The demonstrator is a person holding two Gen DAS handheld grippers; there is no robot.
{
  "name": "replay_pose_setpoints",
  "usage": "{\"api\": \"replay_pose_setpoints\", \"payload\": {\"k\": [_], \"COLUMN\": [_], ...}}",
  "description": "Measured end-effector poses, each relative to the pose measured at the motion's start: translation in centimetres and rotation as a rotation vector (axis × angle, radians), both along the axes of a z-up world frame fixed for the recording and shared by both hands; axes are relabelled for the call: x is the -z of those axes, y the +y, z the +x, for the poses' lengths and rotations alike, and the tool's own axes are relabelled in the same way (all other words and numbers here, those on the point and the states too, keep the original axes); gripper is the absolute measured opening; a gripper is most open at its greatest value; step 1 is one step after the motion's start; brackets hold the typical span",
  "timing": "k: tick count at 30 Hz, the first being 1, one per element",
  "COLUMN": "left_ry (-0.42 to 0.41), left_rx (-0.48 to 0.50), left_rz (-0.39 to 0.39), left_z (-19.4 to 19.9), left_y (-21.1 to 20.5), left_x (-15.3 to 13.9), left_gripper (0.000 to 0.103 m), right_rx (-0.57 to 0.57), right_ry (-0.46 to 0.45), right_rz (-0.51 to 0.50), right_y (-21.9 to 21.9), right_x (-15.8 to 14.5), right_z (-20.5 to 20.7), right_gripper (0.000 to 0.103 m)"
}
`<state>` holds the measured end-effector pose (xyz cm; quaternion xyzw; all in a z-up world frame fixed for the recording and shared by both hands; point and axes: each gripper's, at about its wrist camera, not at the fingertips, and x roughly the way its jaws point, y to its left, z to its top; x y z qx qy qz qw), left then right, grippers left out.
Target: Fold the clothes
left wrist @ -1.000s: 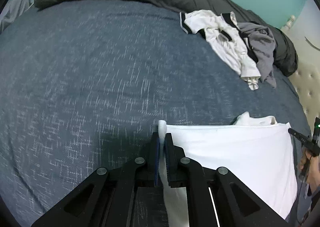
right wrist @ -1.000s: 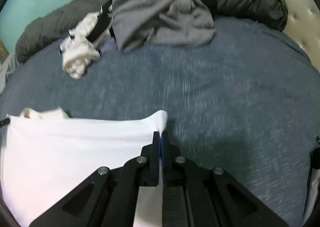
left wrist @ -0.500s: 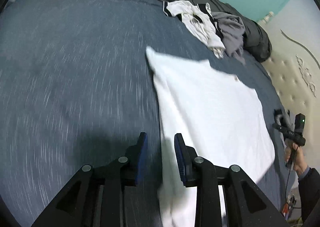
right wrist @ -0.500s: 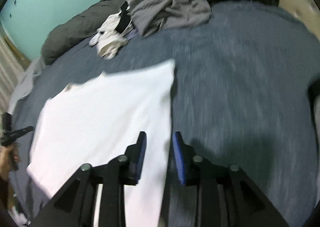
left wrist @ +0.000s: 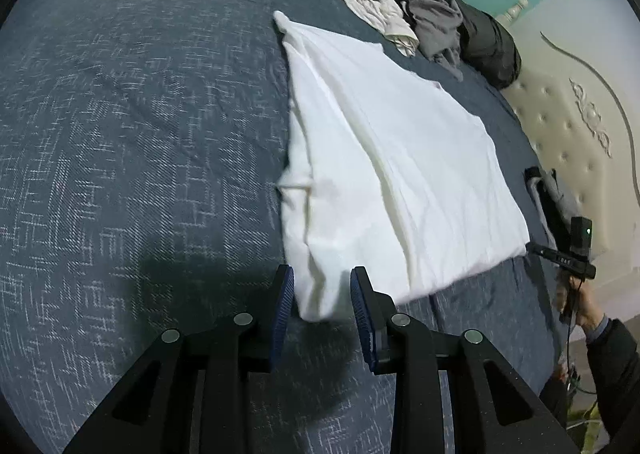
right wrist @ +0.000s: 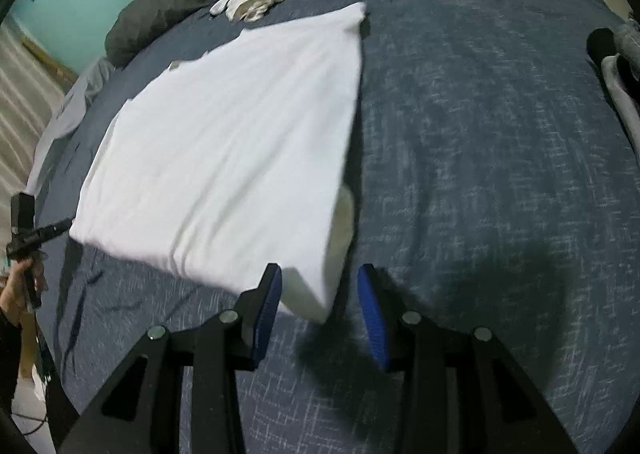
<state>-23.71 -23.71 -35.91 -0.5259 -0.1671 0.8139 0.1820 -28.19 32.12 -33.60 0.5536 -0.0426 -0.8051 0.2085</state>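
The shirt (left wrist: 392,157) lies flat on the bed (left wrist: 140,133) (layered, ready for creasing); both hand-held grippers, left (left wrist: 322,306) and right (right wrist: 320,314), gape, gripping nothing.

White garment's (right wrist: 232,141) near corner is motion-blurred in the right wrist view. Person's hand (left wrist: 580,304) and sleeve (left wrist: 614,370) are cropped at the frame edge.

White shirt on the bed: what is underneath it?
The white shirt lies flat on the blue bedspread, which shows all around it. Anything beneath the shirt is covered.
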Motion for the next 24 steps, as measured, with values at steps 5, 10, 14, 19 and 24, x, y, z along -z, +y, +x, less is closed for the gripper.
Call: {"api": "replay_pose_setpoints", "payload": {"k": [5, 10, 14, 19, 24], "left_ry": [-0.010, 0.000, 0.041, 0.040, 0.036], "left_rx": [0.019, 0.021, 0.000, -0.046, -0.058], "left_rz": [-0.018, -0.045, -0.097, -0.078, -0.088], "left_z": [-0.3, -0.1, 0.4, 0.8, 0.9], "left_y": [1.0, 1.3, 0.7, -1.4, -1.3], "left_x": [0.5, 0.7, -0.3, -0.2, 0.4], "left_gripper": [0.031, 0.005, 0.003, 0.003, 0.003], "right_rx": [-0.023, -0.007, -0.001, 0.054, 0.068], "right_ry": [0.000, 0.023, 0.061, 0.105, 0.063], "right_rz": [0.023, 0.030, 0.042, 0.041, 0.016], "right_y": [-1.3, -1.6, -1.8, -0.4, 0.4], "right_x": [0.5, 0.6, -0.3, -1.5, 0.0], "right_z": [0.6, 0.5, 0.5, 0.4, 0.3], "right_gripper": [0.031, 0.006, 0.004, 0.003, 0.003]}}
